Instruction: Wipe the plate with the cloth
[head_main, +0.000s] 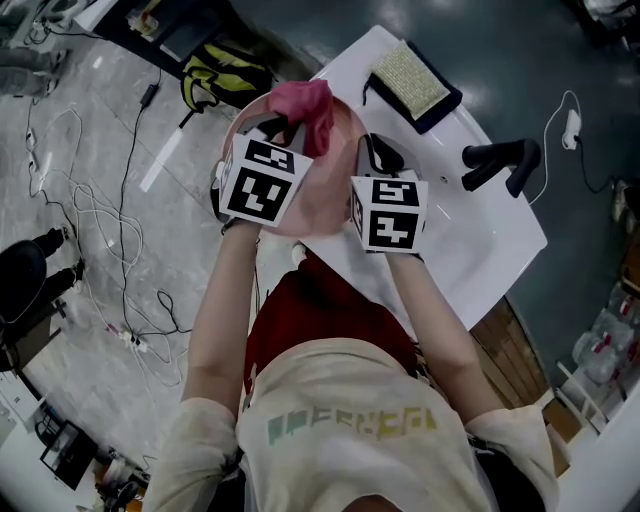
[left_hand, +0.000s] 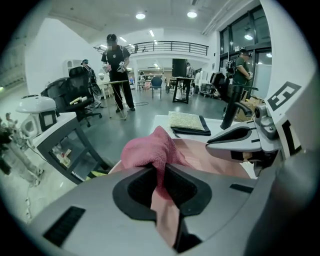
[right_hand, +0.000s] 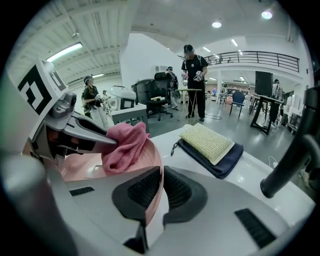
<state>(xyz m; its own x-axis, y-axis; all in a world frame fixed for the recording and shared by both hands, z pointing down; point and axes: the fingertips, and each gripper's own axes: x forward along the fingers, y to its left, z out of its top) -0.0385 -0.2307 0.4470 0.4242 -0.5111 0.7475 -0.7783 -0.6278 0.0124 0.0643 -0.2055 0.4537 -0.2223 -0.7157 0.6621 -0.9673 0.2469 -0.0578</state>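
Note:
A pale pink plate (head_main: 322, 195) is held up above the white table's near-left corner, tilted. My right gripper (head_main: 372, 152) is shut on the plate's right rim (right_hand: 156, 172). My left gripper (head_main: 280, 128) is shut on a bunched pink cloth (head_main: 308, 108), which lies against the plate's far left part. In the left gripper view the cloth (left_hand: 150, 150) bulges out from between the jaws over the plate (left_hand: 210, 155). The right gripper view shows the cloth (right_hand: 125, 145) and the left gripper's finger (right_hand: 87, 131) on it.
On the white table (head_main: 470, 235) a yellow-green sponge pad on a dark blue pouch (head_main: 412, 82) lies at the far side. A black stand (head_main: 503, 160) sits at the right. Cables (head_main: 90, 215) and a yellow-black bag (head_main: 222, 72) lie on the floor left.

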